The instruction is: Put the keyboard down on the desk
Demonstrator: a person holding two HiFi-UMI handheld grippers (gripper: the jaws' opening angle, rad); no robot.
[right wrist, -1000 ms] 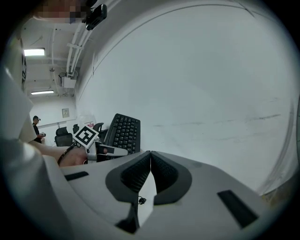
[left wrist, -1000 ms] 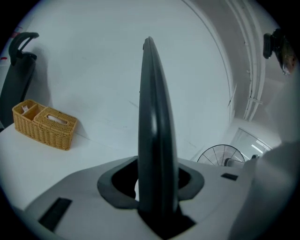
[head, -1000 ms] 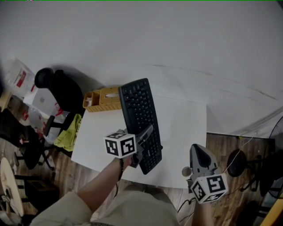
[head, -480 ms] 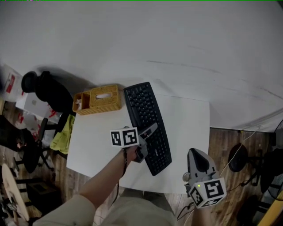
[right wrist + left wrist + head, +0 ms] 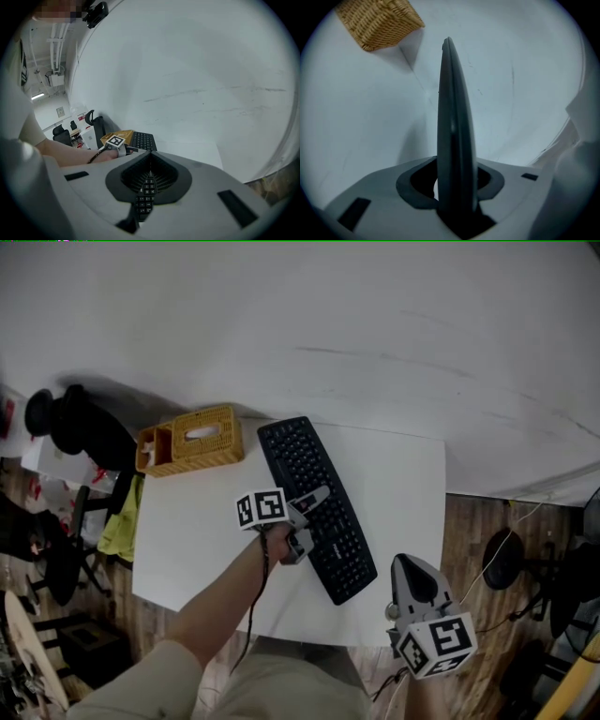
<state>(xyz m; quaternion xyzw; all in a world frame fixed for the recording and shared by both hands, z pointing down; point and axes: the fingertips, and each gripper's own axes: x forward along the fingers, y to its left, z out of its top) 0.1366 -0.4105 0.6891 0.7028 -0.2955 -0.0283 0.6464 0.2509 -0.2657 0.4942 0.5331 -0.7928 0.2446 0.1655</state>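
A black keyboard [image 5: 314, 502] stretches slantwise over the white desk [image 5: 394, 484], its far end close to a wicker basket [image 5: 190, 439]. My left gripper [image 5: 309, 523] is shut on the keyboard's left long edge near the middle. In the left gripper view the keyboard [image 5: 454, 140] stands edge-on between the jaws of the left gripper [image 5: 454, 187], its shadow close by on the desk. Whether it rests fully on the desk I cannot tell. My right gripper [image 5: 415, 577] hangs off the desk's near right corner, shut and holding nothing, and its view shows the keyboard [image 5: 142, 139] ahead.
The wicker basket [image 5: 377, 23] sits at the desk's far left corner. A black office chair [image 5: 84, 423] and a yellow-green cloth [image 5: 122, 521] are left of the desk. A white wall runs behind it. A dark round stand [image 5: 502, 568] is on the wood floor to the right.
The left gripper has brought the keyboard down and toward the desk's middle, and its near end has swung right. The right gripper has stayed near the desk's corner.
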